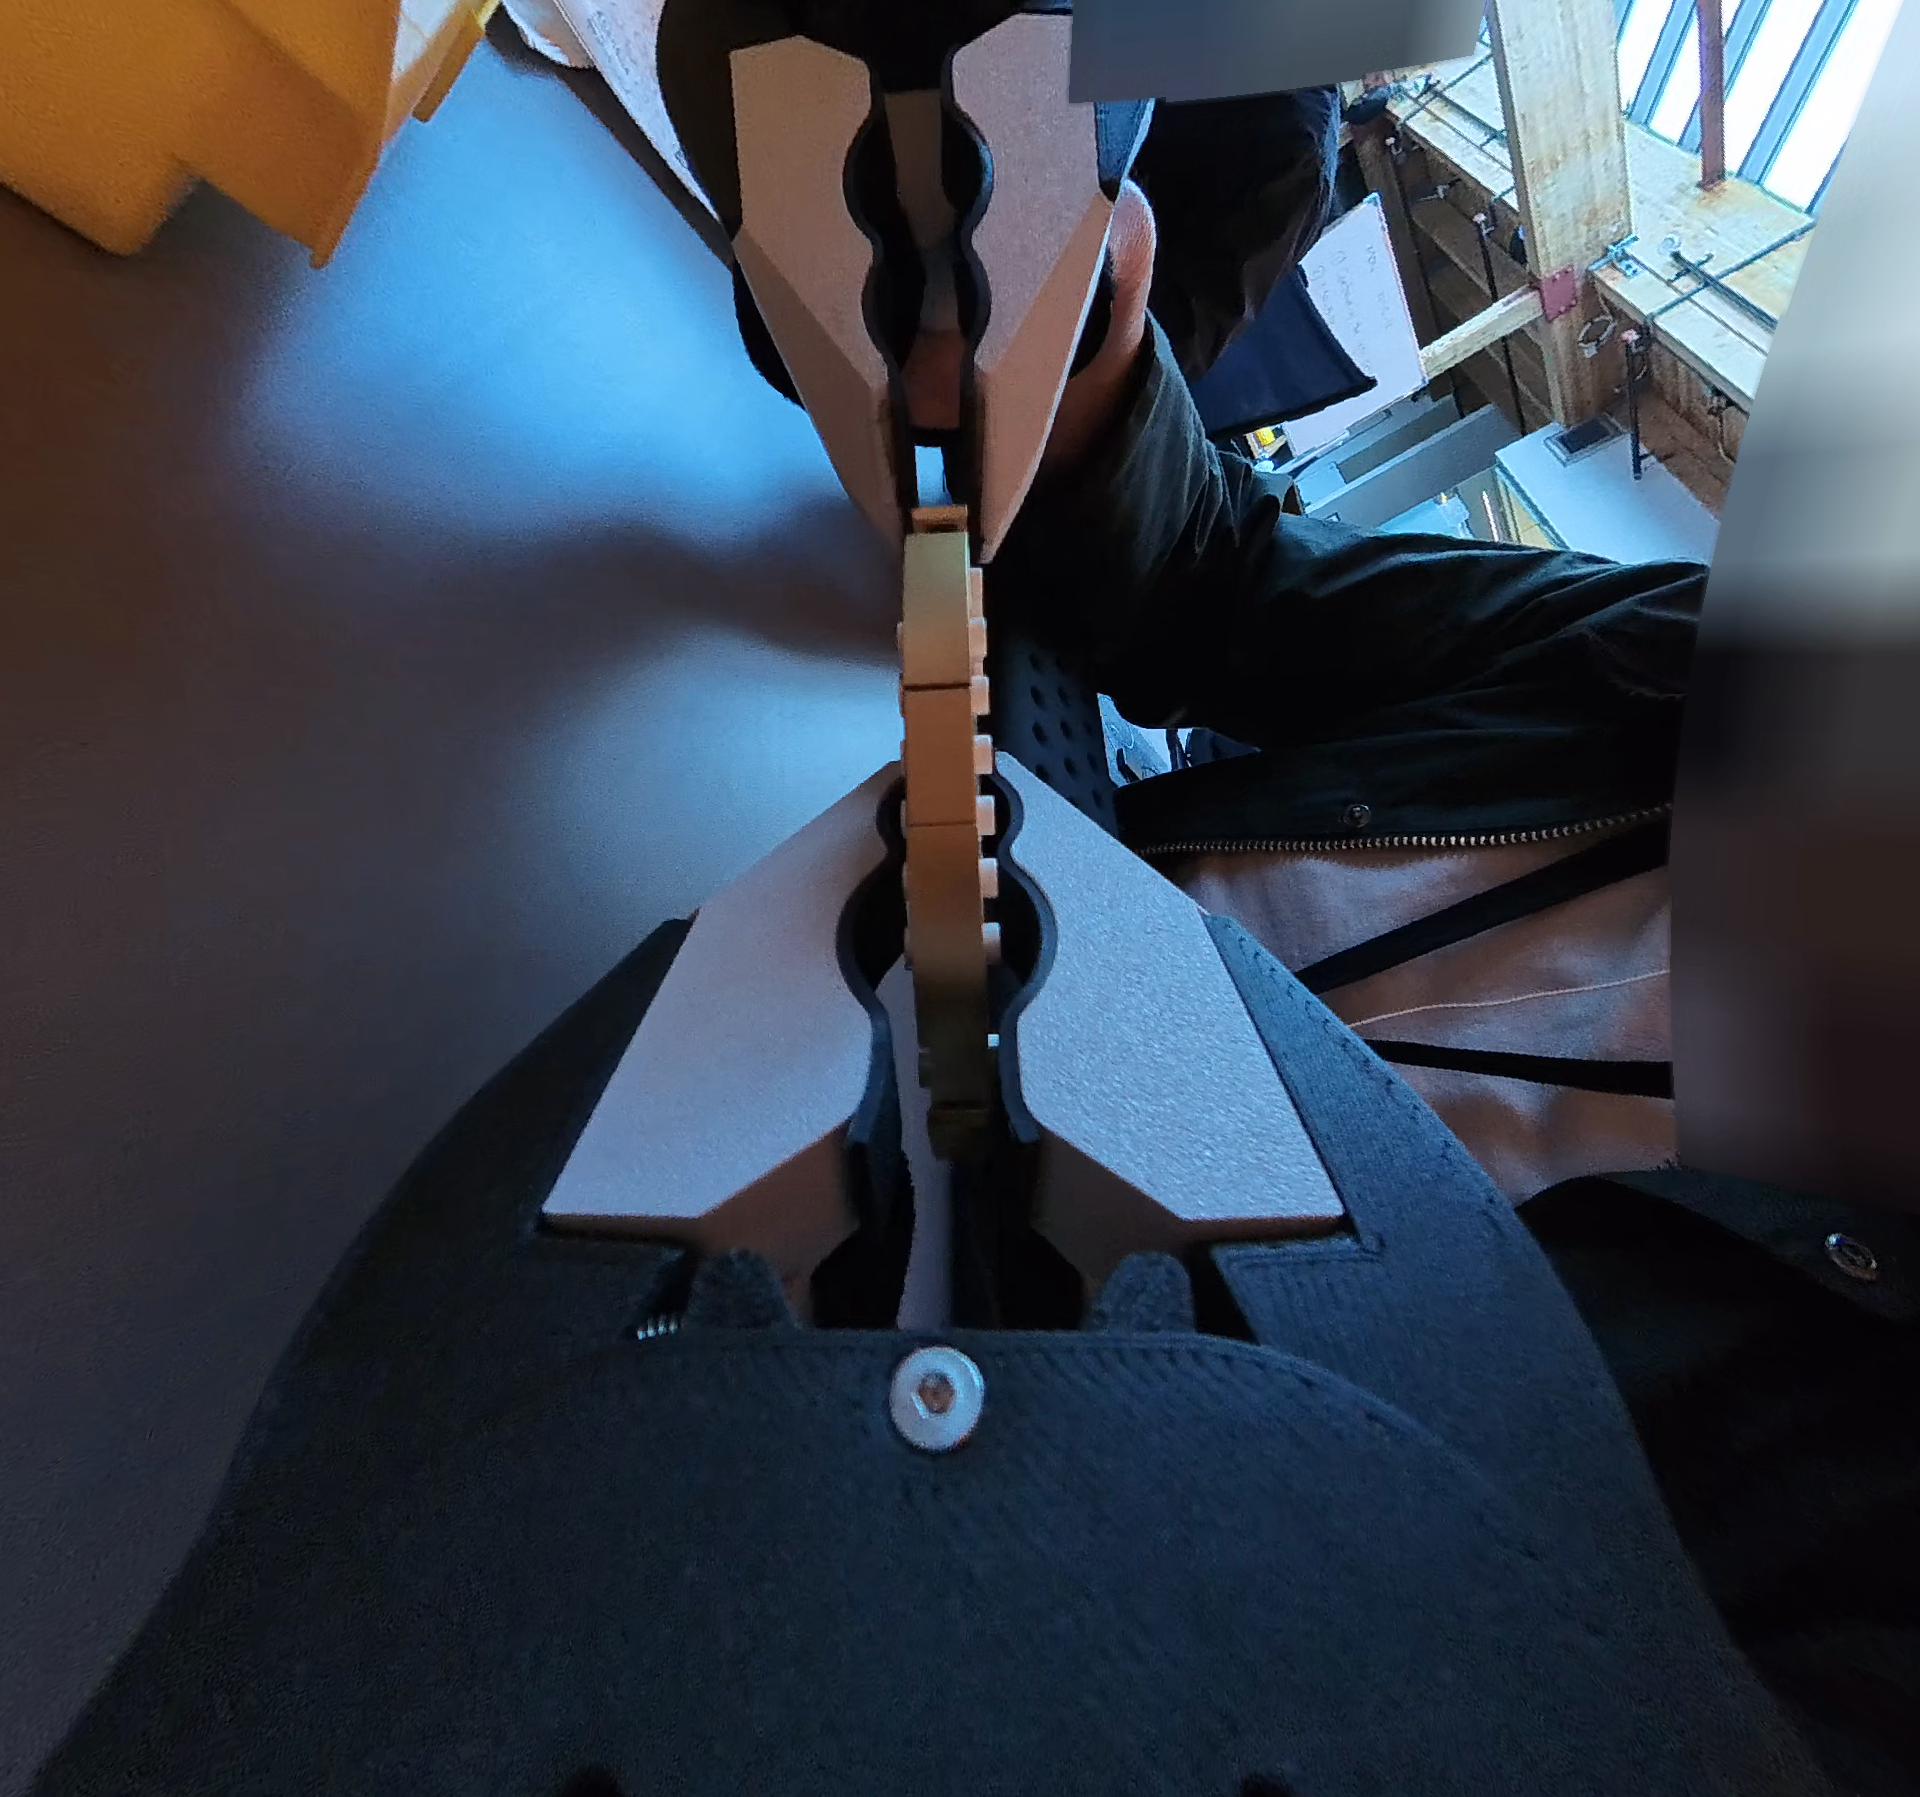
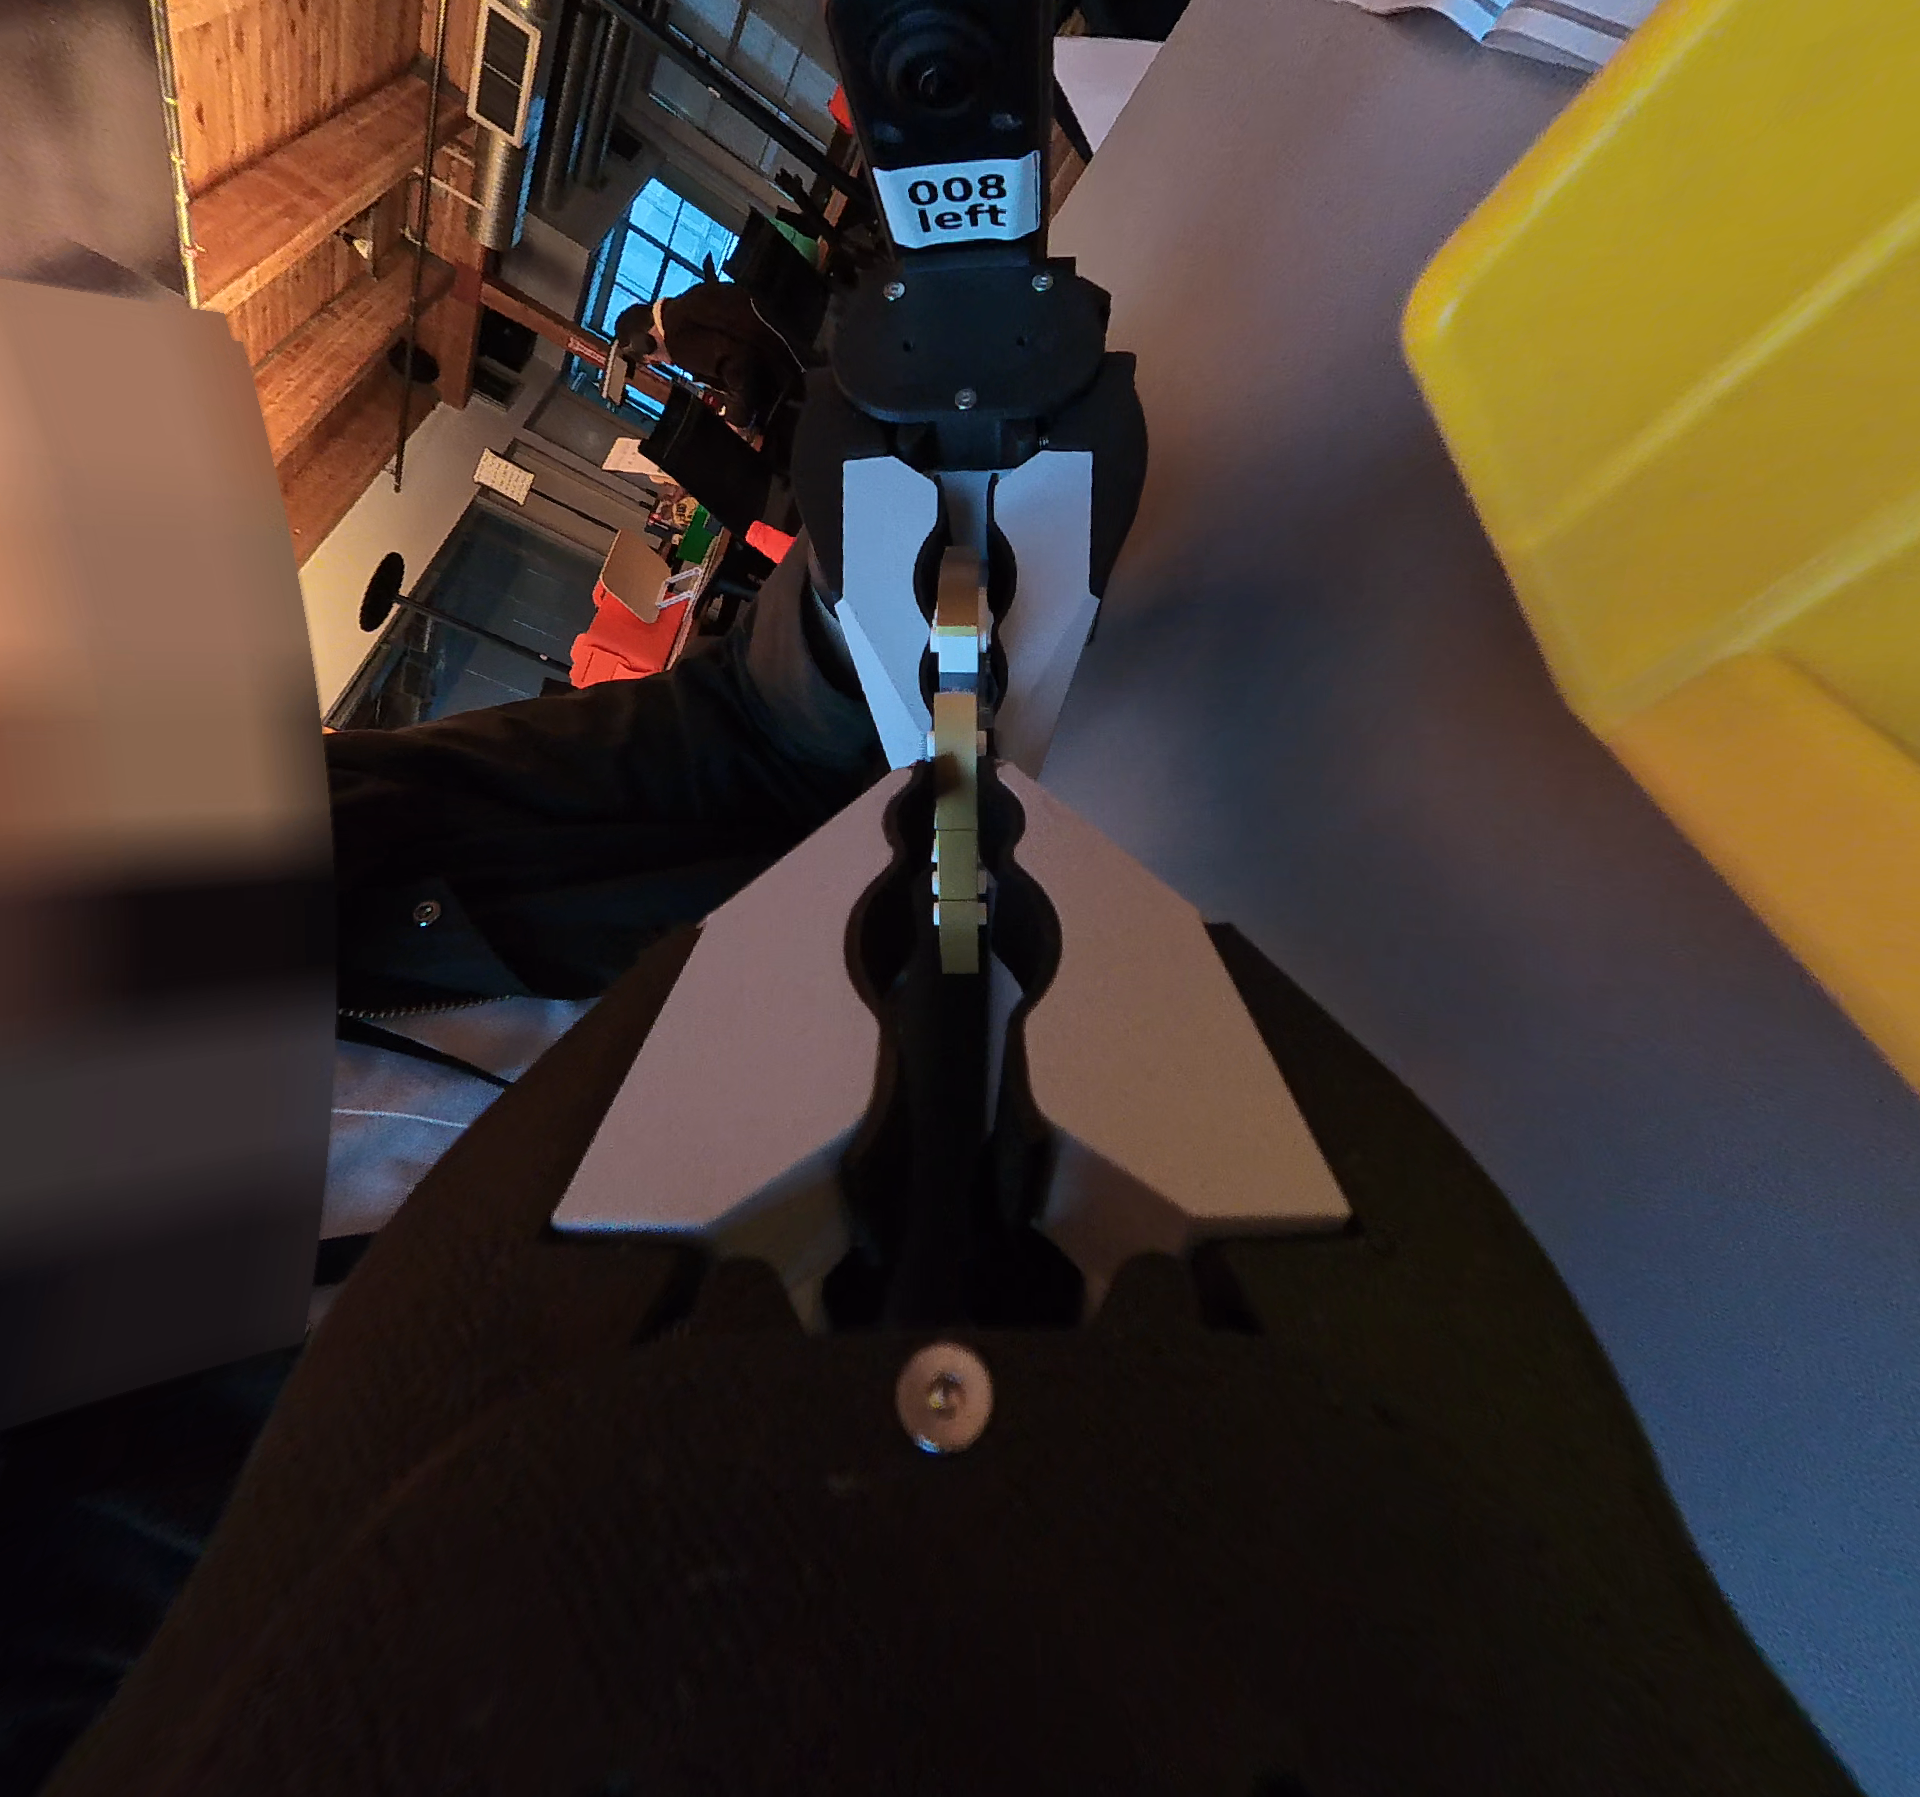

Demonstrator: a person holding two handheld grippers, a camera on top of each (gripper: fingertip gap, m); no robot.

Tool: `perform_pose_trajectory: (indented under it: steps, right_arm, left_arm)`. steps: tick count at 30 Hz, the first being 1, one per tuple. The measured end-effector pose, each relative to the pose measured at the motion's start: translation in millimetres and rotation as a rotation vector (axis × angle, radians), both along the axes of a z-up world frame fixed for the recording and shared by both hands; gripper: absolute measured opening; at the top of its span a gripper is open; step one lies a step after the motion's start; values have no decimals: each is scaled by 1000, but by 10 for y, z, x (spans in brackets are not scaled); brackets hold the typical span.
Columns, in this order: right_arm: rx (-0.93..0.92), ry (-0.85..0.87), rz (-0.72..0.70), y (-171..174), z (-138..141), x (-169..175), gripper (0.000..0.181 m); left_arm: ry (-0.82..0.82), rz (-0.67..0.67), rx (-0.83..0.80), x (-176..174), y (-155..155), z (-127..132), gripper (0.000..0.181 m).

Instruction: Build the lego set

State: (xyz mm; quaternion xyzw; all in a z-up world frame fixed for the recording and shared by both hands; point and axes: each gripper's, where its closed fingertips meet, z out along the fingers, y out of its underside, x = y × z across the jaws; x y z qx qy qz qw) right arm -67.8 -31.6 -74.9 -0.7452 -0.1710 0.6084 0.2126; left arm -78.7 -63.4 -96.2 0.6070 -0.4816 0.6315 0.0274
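Observation:
A thin strip of tan and gold lego plates (image 1: 943, 760), seen edge-on with its studs to the right, runs between the two grippers above the grey table (image 1: 416, 604). My left gripper (image 1: 945, 791) is shut on its near end. My right gripper (image 1: 935, 500) faces it from the far side and is shut on the far end. In the right wrist view the same lego strip (image 2: 958, 864) sits between my right gripper's (image 2: 956, 791) fingers, and the left gripper (image 2: 961, 698) holds the other end straight ahead.
Yellow bins (image 1: 208, 54) stand on the table at the upper left, with paper sheets (image 1: 613, 2) beside them. A yellow bin (image 2: 1704, 376) fills the right of the right wrist view. A person's dark sleeve (image 1: 1351, 625) and jacket are close on the right.

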Motion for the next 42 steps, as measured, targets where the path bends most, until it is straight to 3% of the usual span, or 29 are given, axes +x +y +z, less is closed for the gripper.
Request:
perform_pose_trajectory:
  steps: [8, 10, 14, 19, 28, 32, 42]
  right_arm:
    - [-8, 25, 0, 3, -36, -25, 4]
    - [-14, 7, -7, 12, -96, -62, 5]
    - [11, -18, -11, 6, -126, -148, 5]
    - [11, -51, -8, 5, -218, -189, 5]
    - [-52, 61, 8, 30, -205, -261, 10]
    - [-47, -7, 49, -37, -301, -285, 8]
    - [-21, 4, 18, 4, -172, -251, 5]
  left_arm:
    - [-20, -3, 22, -10, -1, -32, 9]
    - [-38, -8, -19, 23, -22, 18, 34]
    - [-8, -5, 12, 57, -36, -85, 12]
    - [42, 0, -7, 64, -33, -177, 10]
    - [95, -57, -15, 0, -122, -229, 10]
    - [109, -59, -13, -11, -117, -253, 10]
    - [56, -41, -30, 5, -88, -126, 9]
